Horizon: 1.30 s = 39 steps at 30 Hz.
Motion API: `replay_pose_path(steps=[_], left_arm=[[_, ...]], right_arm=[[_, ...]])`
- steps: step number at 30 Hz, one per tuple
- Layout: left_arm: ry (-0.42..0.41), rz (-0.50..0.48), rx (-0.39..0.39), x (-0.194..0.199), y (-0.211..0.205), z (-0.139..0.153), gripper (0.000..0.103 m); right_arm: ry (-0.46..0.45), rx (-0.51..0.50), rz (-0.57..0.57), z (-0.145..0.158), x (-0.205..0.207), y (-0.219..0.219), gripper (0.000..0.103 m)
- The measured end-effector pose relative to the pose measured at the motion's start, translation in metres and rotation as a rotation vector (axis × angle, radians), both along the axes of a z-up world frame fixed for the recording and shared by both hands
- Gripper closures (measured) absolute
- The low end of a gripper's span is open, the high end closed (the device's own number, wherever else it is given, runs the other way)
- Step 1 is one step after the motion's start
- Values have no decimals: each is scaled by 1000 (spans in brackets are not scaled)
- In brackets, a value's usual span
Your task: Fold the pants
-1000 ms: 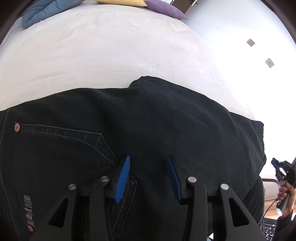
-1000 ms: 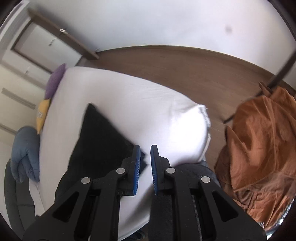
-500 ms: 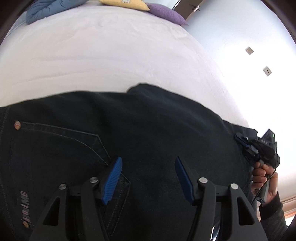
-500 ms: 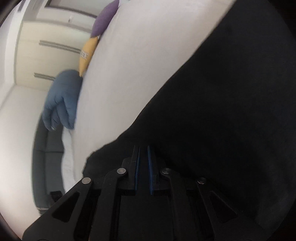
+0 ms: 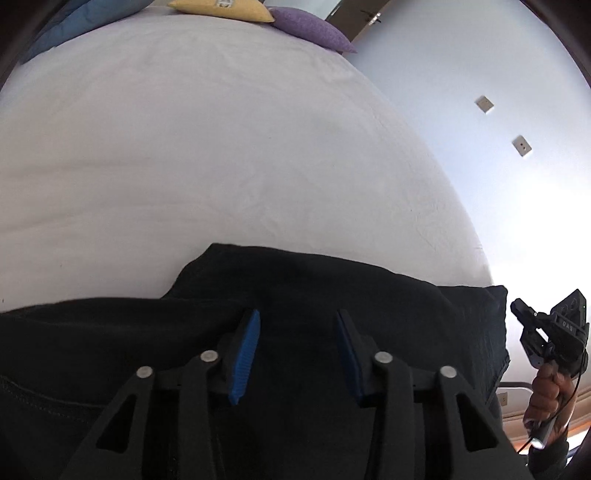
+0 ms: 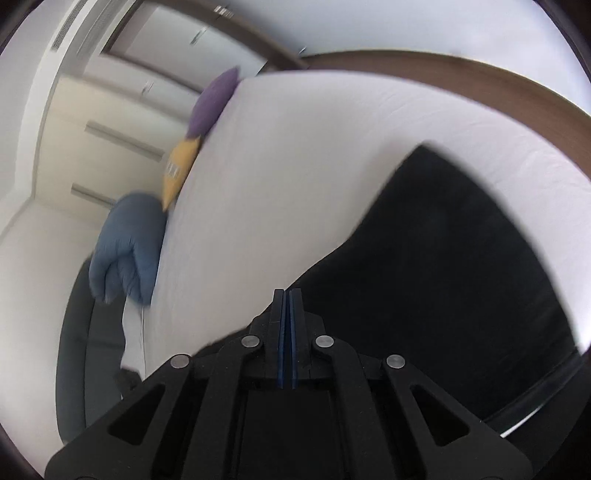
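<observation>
Left wrist view: left tool [image 5: 295,354], jaws closing, nothing clamped, over black pants [image 5: 369,295] on bed [image 5: 221,147]; only there appears the right hand [image 5: 546,391]. Right tool [image 6: 287,332] closed, empty.

So the count goes like this: one pair of black pants [image 5: 295,288], one white bed [image 5: 221,147], and two grippers, the left gripper [image 5: 297,354] and the right gripper [image 6: 287,332], with one hand [image 5: 546,391] showing on the right one's handle. At the head of the bed there are three soft things: one yellow pillow [image 5: 221,9], one purple pillow [image 5: 310,27] and one blue blanket [image 6: 125,240]. The wall has two small plates [image 5: 484,104].
</observation>
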<state>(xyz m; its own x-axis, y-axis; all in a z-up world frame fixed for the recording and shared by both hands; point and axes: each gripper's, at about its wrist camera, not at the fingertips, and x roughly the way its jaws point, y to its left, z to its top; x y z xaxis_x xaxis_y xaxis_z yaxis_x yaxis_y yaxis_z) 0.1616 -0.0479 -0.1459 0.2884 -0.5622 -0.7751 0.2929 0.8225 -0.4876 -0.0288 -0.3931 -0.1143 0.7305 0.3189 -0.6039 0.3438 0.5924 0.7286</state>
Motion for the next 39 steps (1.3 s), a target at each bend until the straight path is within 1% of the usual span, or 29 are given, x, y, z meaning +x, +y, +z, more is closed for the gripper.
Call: replay_pose_path(steps=[1,2,3,5,7,9,10,11,12,15,17,18,19,21,22,24,26,27,28,29,30,32,33,34,35,36,37,38,39], left_arm=[[-15,7,-20,-7,9,6,61],[-43,12,-10,-16,20,13,61],[-64,19,20,-27,27,19,60],[-88,43,55,-42,50,22,57],[-64,92,51,-49,75,16,55],[-19,131,5,-53,99,5,55],[-10,145,-37,-55,108,1,55],[-6,156,-71,-57,116,-2,56],[-8,160,-83,-59,120,-3,56],[-23,169,-79,-63,116,-5,56],[-35,170,-68,-66,112,-7,56],[-39,171,-67,-67,111,-8,56],[-42,172,-69,-69,105,-8,56],[-45,169,-77,-71,104,-8,56],[-44,171,-85,-72,104,-9,56],[-41,174,-93,-76,111,-10,56],[-43,182,-97,-76,109,-9,55],[-44,185,-103,-77,109,-9,54],[-45,185,-107,-78,109,-10,53],[-48,185,-103,-79,110,-10,53],[-50,184,-98,-80,112,-10,53],[-50,178,-86,-81,111,-10,53],[-48,174,-82,-81,110,-10,54],[-46,173,-81,-84,116,-12,56],[-40,182,-81,-81,117,-13,67],[-28,200,-87,-73,113,-14,81],[-7,225,-110,-71,121,-18,88],[21,252,-138,-70,130,-24,102],[46,268,-179,-70,138,-29,101]], right_arm=[[-12,26,61,-2,16,22,99],[-16,65,140,-4,36,46,99],[-12,97,223,-8,57,70,99],[6,141,407,-13,99,143,99],[54,191,550,-25,138,204,98],[154,180,597,-46,159,255,97],[166,219,627,-58,169,272,97],[177,261,642,-71,178,278,97],[205,273,635,-80,186,286,97],[222,266,620,-106,210,306,97],[286,249,562,-128,236,291,97],[279,255,544,-137,245,291,98],[288,238,509,-148,256,293,103],[274,201,457,-148,268,284,103],[257,150,431,-135,273,268,98],[217,82,404,-115,276,265,95],[170,125,464,-96,270,271,85],[158,125,504,-90,263,281,64],[149,131,521,-77,257,289,22],[133,151,520,-79,245,297,5],[121,163,519,-82,234,306,0],[104,126,534,-93,210,311,4],[84,122,521,-93,207,314,13],[92,143,498,-94,208,310,28],[112,174,474,-94,202,296,37],[127,189,434,-97,209,284,54],[126,171,371,-100,204,258,67],[123,119,290,-101,199,231,74],[132,96,218,-104,193,202,86]])
